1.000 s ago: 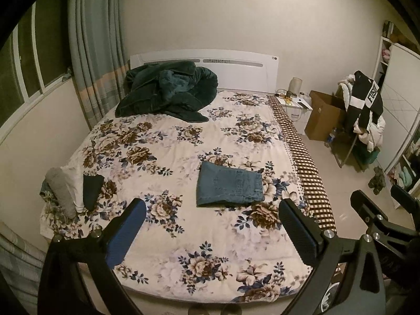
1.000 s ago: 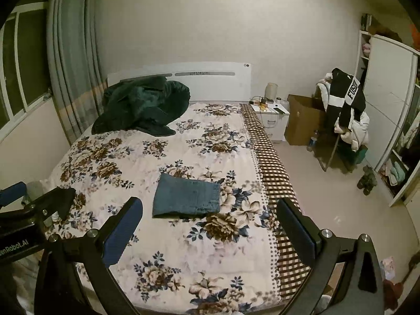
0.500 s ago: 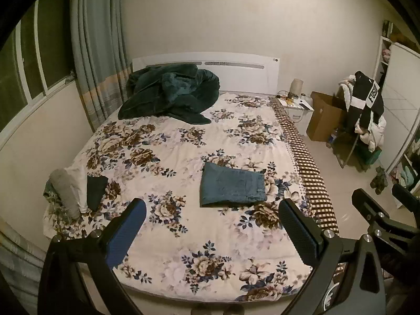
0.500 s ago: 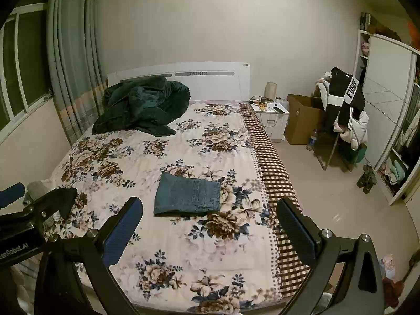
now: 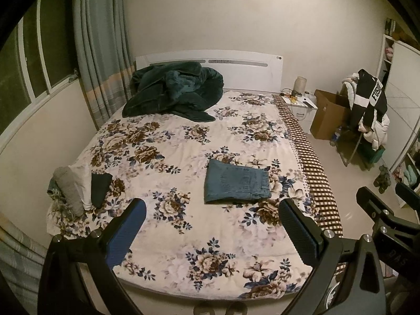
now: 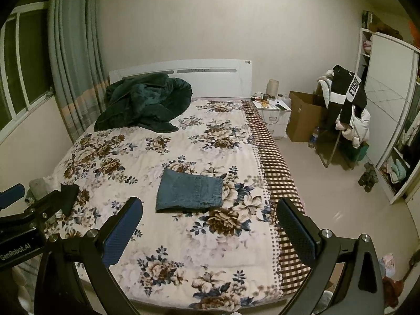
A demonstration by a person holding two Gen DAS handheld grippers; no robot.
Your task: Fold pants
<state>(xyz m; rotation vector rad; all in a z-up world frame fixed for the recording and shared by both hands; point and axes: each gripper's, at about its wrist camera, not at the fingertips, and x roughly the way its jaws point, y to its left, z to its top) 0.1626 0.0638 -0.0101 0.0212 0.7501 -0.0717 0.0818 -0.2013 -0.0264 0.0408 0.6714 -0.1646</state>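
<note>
A pair of blue jeans lies folded into a flat rectangle on the floral bedspread, right of the bed's middle; it also shows in the right wrist view. My left gripper is open and empty, held back over the foot of the bed, well short of the jeans. My right gripper is open and empty, also near the foot of the bed. The right gripper's side shows at the left wrist view's right edge.
A dark green blanket is heaped at the headboard. Folded grey, white and dark clothes sit at the bed's left edge. A nightstand, cardboard box, clothes-laden chair and wardrobe stand right of the bed.
Both grippers have drawn back and up from the bed, so more of the room shows. The folded jeans have not moved.
</note>
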